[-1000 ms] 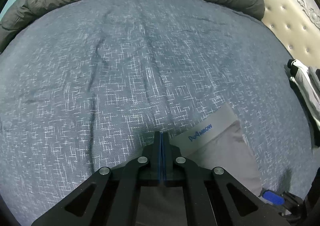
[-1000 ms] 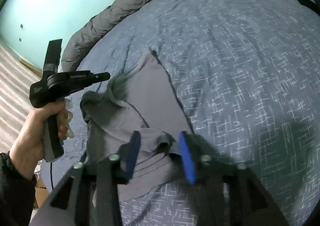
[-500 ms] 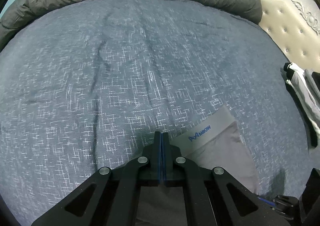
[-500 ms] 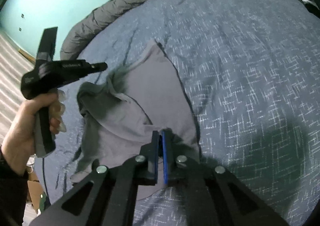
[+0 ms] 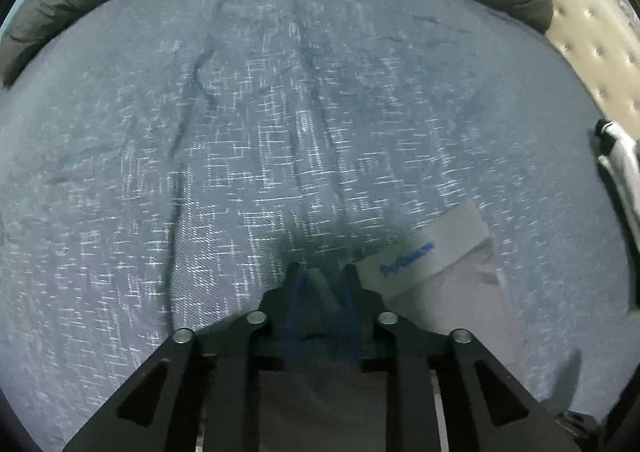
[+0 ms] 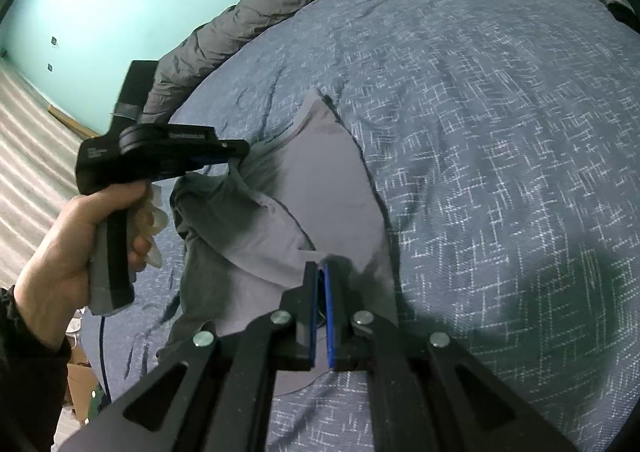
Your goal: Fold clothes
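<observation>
Right gripper (image 6: 320, 284) pinches the grey garment's (image 6: 320, 180) near edge to anchor the fold, while the left gripper (image 5: 320, 280) (jaws opening) lets go of its bunched corner.

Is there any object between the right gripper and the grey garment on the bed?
Nothing visible. The right gripper is already shut on a fold of the crumpled grey fabric garment lying on the blue patterned bedsheet; no other object lies between them.

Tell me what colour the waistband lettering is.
Blue, on the light grey waistband; clearest in the left wrist view.
</observation>
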### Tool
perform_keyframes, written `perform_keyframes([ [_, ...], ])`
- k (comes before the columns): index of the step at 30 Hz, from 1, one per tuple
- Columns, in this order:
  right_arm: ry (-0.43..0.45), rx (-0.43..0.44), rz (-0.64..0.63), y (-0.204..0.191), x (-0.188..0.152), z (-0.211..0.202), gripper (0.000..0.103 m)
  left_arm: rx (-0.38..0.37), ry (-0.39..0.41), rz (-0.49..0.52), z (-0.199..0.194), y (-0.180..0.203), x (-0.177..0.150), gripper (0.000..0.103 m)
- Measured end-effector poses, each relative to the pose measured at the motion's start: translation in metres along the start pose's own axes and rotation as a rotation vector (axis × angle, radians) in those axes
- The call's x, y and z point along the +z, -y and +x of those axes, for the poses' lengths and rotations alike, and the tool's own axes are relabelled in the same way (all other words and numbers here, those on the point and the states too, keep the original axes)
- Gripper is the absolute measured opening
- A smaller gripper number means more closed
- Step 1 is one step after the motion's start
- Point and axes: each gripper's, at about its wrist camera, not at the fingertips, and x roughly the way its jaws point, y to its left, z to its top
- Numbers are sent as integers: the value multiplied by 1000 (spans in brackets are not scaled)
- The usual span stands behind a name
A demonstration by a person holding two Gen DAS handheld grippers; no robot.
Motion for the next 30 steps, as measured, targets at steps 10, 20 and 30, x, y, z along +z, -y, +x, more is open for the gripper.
perform_keyframes([
  [10, 6, 11, 17, 4, 1, -4, 3, 14, 3, 3, 1, -5, 0, 9],
  [20, 14, 29, 14, 8, -6, -20, 3, -21, 150, 68, -40, 17, 7, 6],
  [30, 35, 25, 47, 28, -5, -42, 3, -59, 120, 155, -19, 87, 25, 6],
])
